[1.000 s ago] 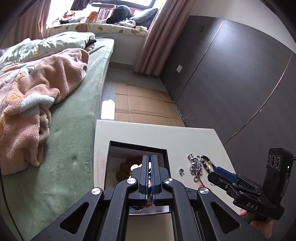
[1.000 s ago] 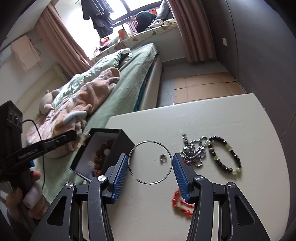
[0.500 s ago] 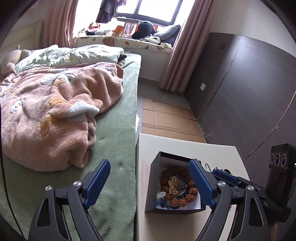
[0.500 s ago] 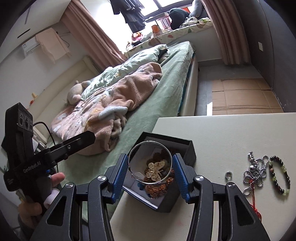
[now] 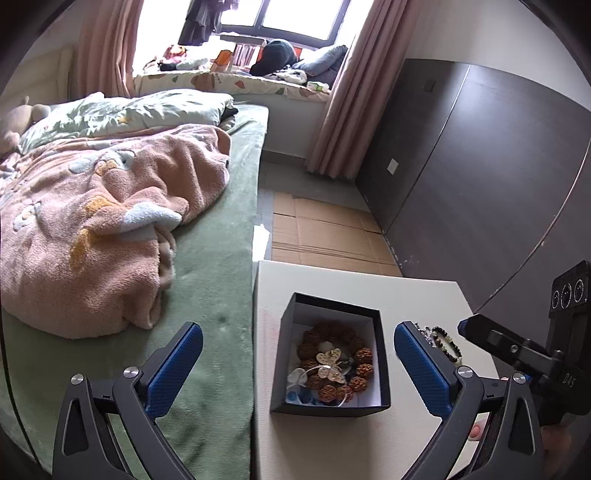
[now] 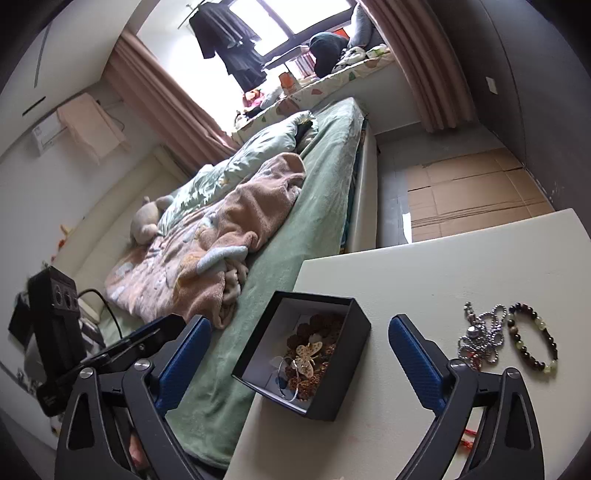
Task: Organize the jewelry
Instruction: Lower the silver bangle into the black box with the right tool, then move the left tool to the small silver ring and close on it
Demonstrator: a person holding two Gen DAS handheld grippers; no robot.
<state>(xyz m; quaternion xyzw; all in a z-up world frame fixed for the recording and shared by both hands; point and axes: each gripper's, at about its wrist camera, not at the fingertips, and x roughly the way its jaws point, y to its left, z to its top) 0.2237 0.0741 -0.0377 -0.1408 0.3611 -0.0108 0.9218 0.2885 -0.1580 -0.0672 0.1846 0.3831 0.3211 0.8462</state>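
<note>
Both grippers hang wide apart over a white table (image 5: 325, 439) beside a bed. The left gripper (image 5: 297, 363), its jaws just opened, frames an open black box (image 5: 330, 406) with nothing pressed between its blue pads (image 5: 173, 369). The right gripper (image 6: 299, 363), likewise just opened, stands empty above the same box (image 6: 343, 384).

Inside the box lie brown seed beads (image 5: 332, 386), a pale butterfly ornament (image 5: 328, 363) and a thin metal hoop (image 6: 286, 380) — the hoop rests at the near edge of the heap, toward 6 o'clock in the right wrist view.

On the tabletop at 3 o'clock from the box, well apart from it, sit a silver chain tangle (image 6: 480, 338) and, just beside it, a dark beaded bracelet (image 6: 533, 338) with pale green beads. A scrap of red cord (image 6: 469, 439) shows at 5 o'clock, mostly hidden behind the right gripper's arm.

Farther off — toward 10 o'clock — a pink fleece blanket (image 5: 96, 229) lies rumpled on a green bedspread (image 5: 218, 258). Flattened cardboard (image 5: 325, 236) covers the floor at 12 o'clock, with pink curtains (image 5: 343, 96) and a bright window (image 5: 291, 16) beyond.
</note>
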